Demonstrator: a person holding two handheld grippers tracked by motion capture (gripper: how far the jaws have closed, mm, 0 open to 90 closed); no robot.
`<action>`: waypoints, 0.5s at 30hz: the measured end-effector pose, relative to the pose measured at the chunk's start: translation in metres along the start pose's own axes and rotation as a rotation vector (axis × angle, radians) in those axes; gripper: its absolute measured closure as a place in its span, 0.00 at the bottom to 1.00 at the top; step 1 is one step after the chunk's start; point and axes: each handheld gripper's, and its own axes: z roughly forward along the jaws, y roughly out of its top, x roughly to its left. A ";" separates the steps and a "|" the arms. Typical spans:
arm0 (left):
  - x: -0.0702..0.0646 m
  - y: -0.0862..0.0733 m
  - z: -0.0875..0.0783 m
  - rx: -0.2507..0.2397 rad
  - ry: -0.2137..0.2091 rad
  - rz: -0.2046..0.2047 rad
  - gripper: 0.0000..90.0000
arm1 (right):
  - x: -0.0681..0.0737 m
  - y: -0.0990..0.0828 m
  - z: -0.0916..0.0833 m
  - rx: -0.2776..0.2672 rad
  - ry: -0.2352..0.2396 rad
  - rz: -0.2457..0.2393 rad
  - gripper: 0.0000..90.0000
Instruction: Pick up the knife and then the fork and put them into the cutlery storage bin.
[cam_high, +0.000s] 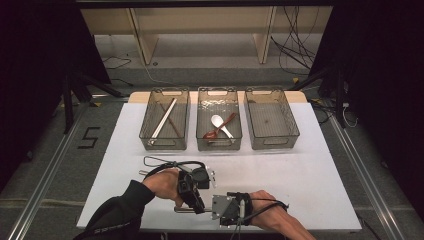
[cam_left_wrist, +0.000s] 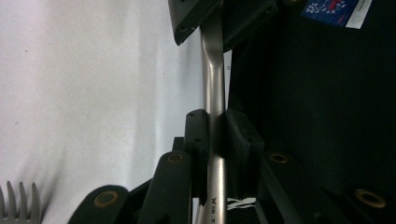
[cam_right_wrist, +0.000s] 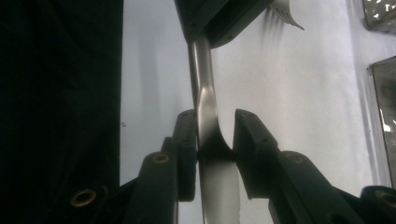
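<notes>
- The left gripper (cam_high: 192, 192) has its jaws clamped tight on the handle of a metal fork (cam_left_wrist: 214, 93); both pads press flat against the steel shaft in the left gripper view.
- The right gripper (cam_high: 220, 209) straddles the same fork (cam_right_wrist: 205, 116) — one pad touches the handle, the other stands a little off, so the grip is not closed.
- The fork is held between the two grippers, just above the white table (cam_high: 310, 175) near its front edge — well short of the three clear bins (cam_high: 218, 125).
</notes>
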 end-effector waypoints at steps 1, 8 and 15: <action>0.000 0.000 0.000 0.001 -0.003 0.000 0.88 | 0.001 0.000 0.000 -0.001 0.005 0.001 0.81; 0.001 0.000 0.001 -0.007 -0.025 -0.011 0.87 | 0.004 0.001 0.001 -0.007 0.016 -0.049 0.86; 0.002 0.000 0.002 -0.009 -0.024 -0.015 0.90 | 0.005 0.001 -0.001 0.002 0.027 -0.079 0.97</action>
